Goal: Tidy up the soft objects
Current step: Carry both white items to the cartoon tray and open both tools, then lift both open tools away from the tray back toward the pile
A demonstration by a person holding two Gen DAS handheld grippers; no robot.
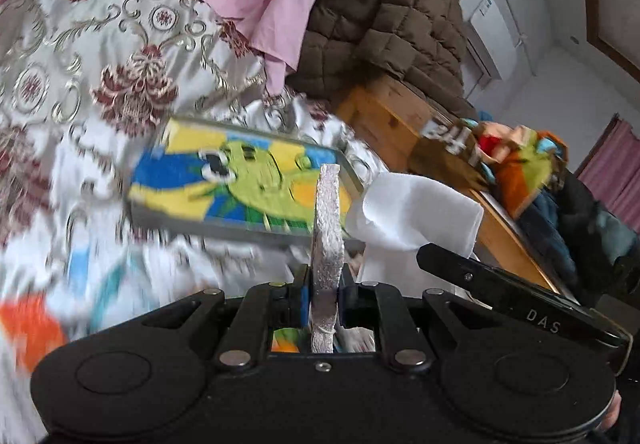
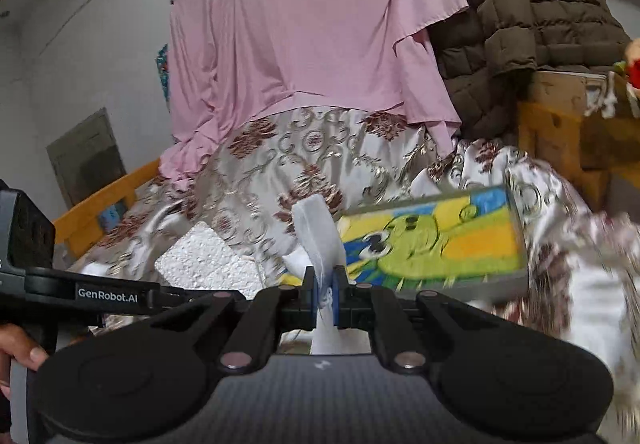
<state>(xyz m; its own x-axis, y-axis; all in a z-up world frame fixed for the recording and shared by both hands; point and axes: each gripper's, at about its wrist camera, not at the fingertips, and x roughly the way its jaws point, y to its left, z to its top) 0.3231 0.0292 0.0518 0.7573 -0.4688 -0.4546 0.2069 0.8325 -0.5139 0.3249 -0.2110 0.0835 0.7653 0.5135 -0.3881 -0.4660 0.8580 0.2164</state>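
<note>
Above the bed (image 2: 304, 164), left hand-held gripper (image 1: 326, 284) clamps a foam slab (image 1: 328, 228); right hand-held gripper (image 2: 326, 284) pinches white cloth (image 2: 316, 232). Cartoon mat (image 2: 436, 240) lies unsorted; tidying looks barely begun.

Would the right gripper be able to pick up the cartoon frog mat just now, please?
Probably not yet. The right gripper is shut on a white cloth, so its jaws are occupied. The frog mat lies uncovered on the patterned bedspread just beyond it, so nothing blocks the way once the cloth is released.
</note>
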